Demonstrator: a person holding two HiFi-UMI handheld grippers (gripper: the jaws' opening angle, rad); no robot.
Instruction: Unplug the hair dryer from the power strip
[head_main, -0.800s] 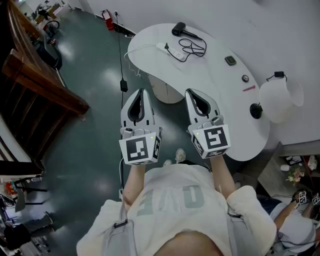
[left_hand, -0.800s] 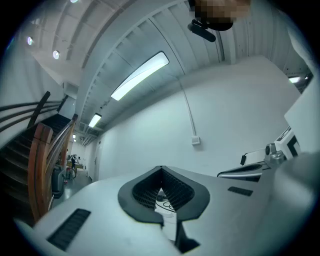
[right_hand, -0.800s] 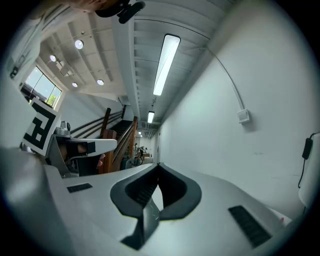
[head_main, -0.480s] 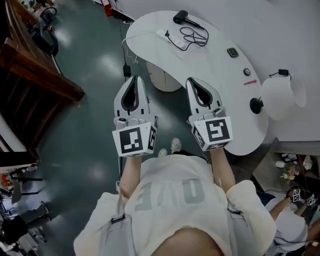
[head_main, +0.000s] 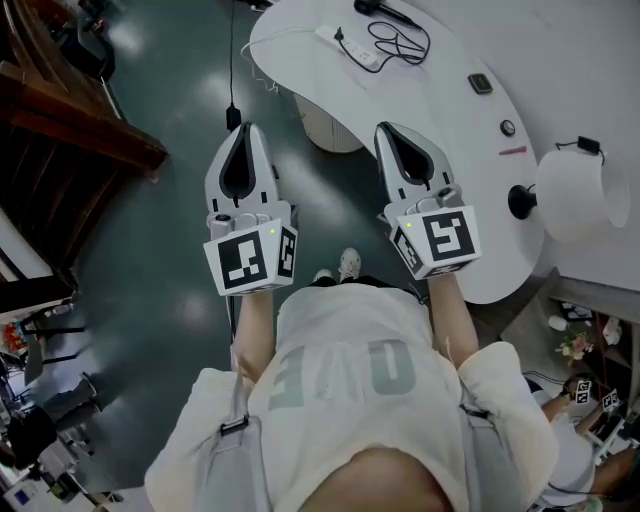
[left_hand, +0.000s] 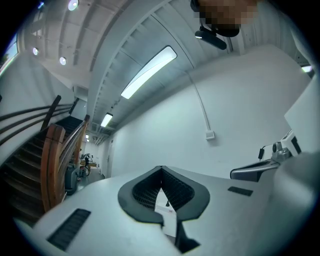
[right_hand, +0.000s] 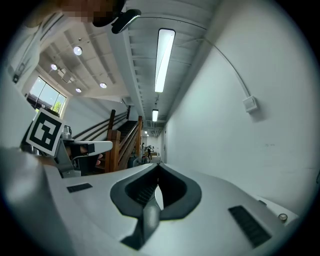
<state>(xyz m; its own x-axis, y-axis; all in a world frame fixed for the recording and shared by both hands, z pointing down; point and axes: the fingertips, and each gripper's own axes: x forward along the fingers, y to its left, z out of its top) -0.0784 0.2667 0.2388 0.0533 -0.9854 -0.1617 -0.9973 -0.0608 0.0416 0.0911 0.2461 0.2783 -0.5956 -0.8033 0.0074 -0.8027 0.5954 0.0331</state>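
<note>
1. Dryer (head_main: 378, 8): in the head view it lies at the far end of the white table (head_main: 440, 130), right at the top edge of the picture. Its black cord (head_main: 405, 40) lies in loops next to it. The white strip (head_main: 352, 47) is just beside the loops. A small dark plug (head_main: 344, 38) seems to sit in the strip.
2. In the same view, your left gripper (head_main: 244, 130) and right gripper (head_main: 384, 131) are side by side in front of your chest. The left one is over the floor (head_main: 170, 150). The right one looks to be over the near edge of the table. Both are well apart from the dryer and the strip.
3. In the left gripper view, the jaws are pressed together with nothing held. They point at a white wall (left_hand: 240, 100). A small white shape shows low in the gap, and I cannot tell what it is. The dryer is not in this view.
4. In the right gripper view, the jaws are also pressed together and hold nothing. You see the wall, and stairs (right_hand: 125, 145) far off. No dryer and no strip show here.
5. I think you are at the very start, getting to the strip. The plug looks to be in.
6. Next, you need to get close to the far end of the table. Then open one gripper and close it on the plug, not on the cord. The other gripper could press the strip down while you pull the plug straight out.
</note>
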